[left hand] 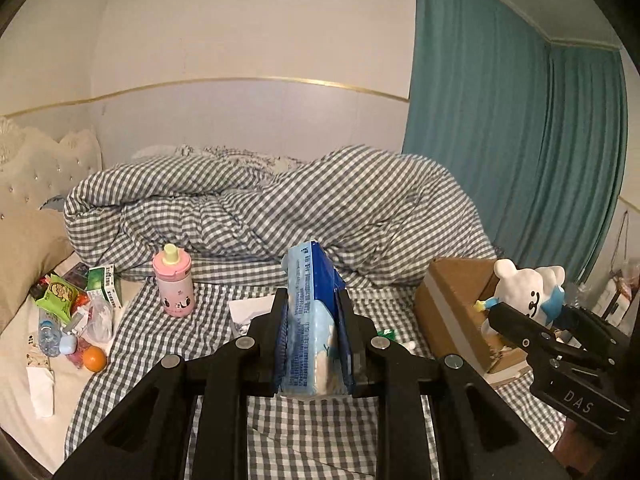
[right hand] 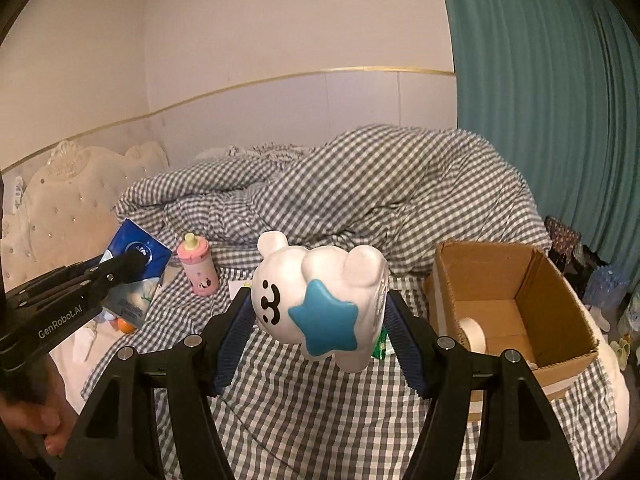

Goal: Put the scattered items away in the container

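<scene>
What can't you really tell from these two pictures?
- Cardboard box: the left view has its inside blocked by the bear toy and right gripper; the right view's near wall hides part of the floor.
- Print on the blue packet: too small and blurred to read.
- Pile by the pillow: small and overlapping; several items unidentifiable.
- Green packet: mostly behind the bear toy.
</scene>
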